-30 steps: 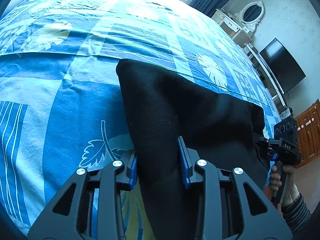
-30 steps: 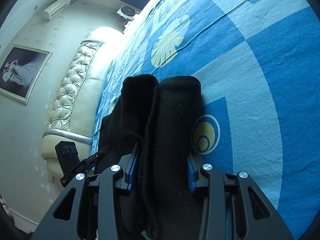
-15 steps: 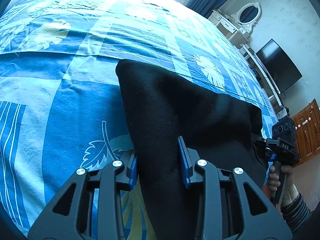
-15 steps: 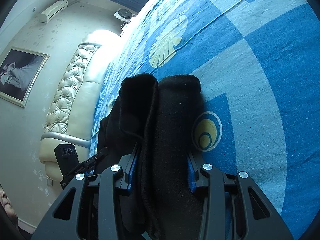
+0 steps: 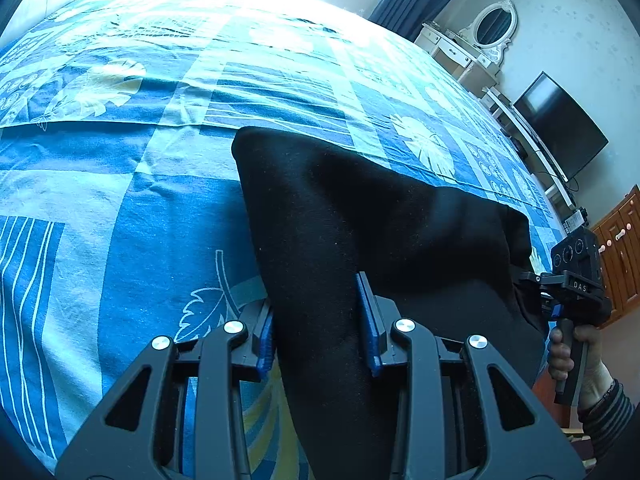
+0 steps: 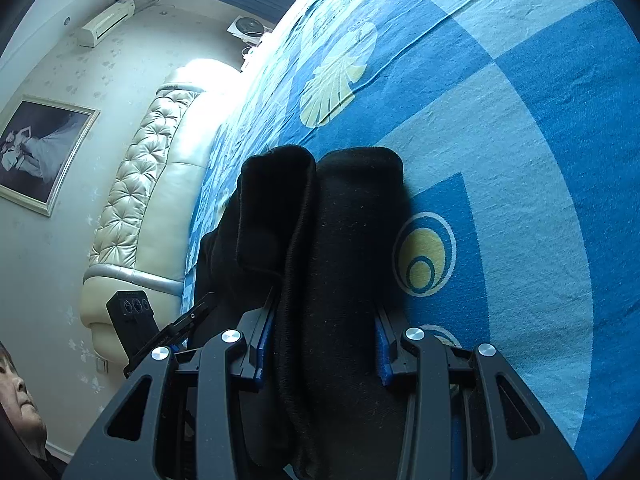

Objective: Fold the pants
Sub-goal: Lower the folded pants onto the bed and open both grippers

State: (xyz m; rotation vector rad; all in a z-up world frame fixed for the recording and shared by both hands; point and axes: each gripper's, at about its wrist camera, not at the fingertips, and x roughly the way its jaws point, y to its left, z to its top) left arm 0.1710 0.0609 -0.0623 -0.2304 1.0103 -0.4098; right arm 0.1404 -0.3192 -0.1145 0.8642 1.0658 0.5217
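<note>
Black pants (image 5: 360, 216) hang stretched between my two grippers over a bed with a blue patterned sheet (image 5: 120, 184). My left gripper (image 5: 318, 320) is shut on one bunched edge of the pants. My right gripper (image 6: 324, 332) is shut on the other end, where two thick folds (image 6: 320, 216) stick out past the fingers. In the left wrist view the right gripper (image 5: 576, 284) shows at the far right in a hand. In the right wrist view the left gripper (image 6: 136, 320) shows at the lower left.
A padded cream headboard (image 6: 136, 200) stands at one end of the bed. A white dresser with an oval mirror (image 5: 480, 40), a dark TV (image 5: 560, 124) and a wooden cabinet (image 5: 616, 256) line the far wall.
Both grippers keep their hold on the pants. The views have shifted only slightly; the pants look much the same.
</note>
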